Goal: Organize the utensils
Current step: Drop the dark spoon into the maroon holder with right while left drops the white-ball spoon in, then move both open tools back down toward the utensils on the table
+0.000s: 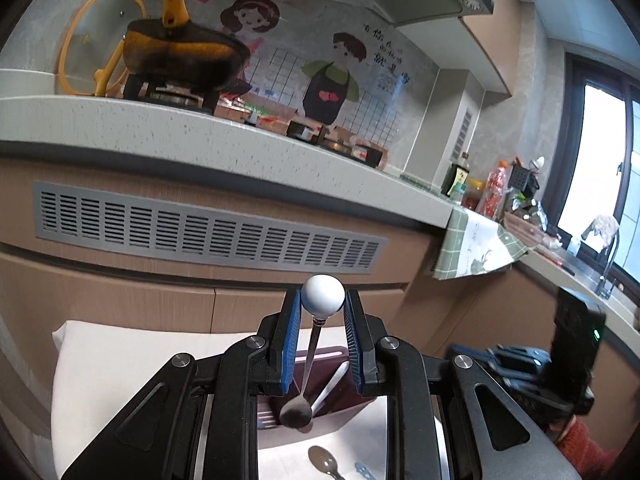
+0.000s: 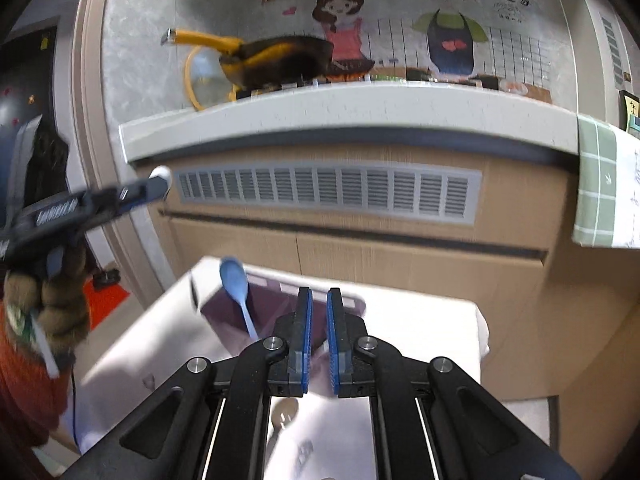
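My left gripper is shut on the white ball end of a metal spoon whose bowl hangs down over a dark purple utensil holder on a white-covered table. A pale handle stands in the holder. A brown spoon lies on the cloth below. In the right wrist view, my right gripper has its jaws close together with nothing between them, above the purple holder. A blue spoon stands in it. Another spoon lies on the cloth. The left gripper shows at left.
A kitchen counter with a yellow pan on a stove runs behind the table. A grey vent grille sits in the cabinet front. A green checked towel hangs off the counter. The right gripper's body is at right.
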Available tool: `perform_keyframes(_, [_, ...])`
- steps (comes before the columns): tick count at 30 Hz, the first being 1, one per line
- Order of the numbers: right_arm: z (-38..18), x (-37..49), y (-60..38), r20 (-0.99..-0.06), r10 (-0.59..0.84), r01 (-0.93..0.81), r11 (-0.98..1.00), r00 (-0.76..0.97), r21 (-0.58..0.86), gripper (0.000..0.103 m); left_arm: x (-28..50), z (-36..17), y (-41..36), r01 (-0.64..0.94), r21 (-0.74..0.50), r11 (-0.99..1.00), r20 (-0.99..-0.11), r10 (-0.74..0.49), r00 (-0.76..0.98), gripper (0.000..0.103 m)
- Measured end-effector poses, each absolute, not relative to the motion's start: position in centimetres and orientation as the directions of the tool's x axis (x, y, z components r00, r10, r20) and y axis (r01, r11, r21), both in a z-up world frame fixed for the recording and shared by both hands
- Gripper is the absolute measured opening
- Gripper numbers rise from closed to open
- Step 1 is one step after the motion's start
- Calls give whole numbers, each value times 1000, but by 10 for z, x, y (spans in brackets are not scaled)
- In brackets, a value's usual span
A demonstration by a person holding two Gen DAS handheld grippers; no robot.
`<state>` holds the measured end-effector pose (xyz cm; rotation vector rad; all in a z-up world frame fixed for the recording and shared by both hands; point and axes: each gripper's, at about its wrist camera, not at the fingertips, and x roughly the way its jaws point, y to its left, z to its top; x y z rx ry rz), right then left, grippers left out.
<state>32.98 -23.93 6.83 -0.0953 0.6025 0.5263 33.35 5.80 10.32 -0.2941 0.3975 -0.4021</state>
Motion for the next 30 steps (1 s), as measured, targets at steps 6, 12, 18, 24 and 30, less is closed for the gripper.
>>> perform_keyframes(6, [34, 307, -237, -635, 383, -503, 864, 671, -10, 8, 363, 72, 44, 289, -360, 887, -403, -427, 810, 22])
perform_keyframes(12, [-10, 290, -230, -727, 309, -497, 866, 614, -52, 13, 373, 45, 44, 280, -415, 866, -431, -458, 777, 47])
perform_keyframes(18, [-37, 273, -222, -773, 247, -494, 864, 584, -97, 20, 328, 41, 65, 256, -399, 881, -426, -425, 799, 56])
perform_keyframes(24, [-52, 237, -184, -810, 299, -642, 757, 504, -120, 24, 268, -15, 111, 112, -394, 912, -558, -334, 760, 59])
perform_keyframes(30, [-52, 205, -141, -824, 437, -801, 597, 360, -34, 24, 213, -56, 138, -16, -313, 950, -661, -206, 722, 59])
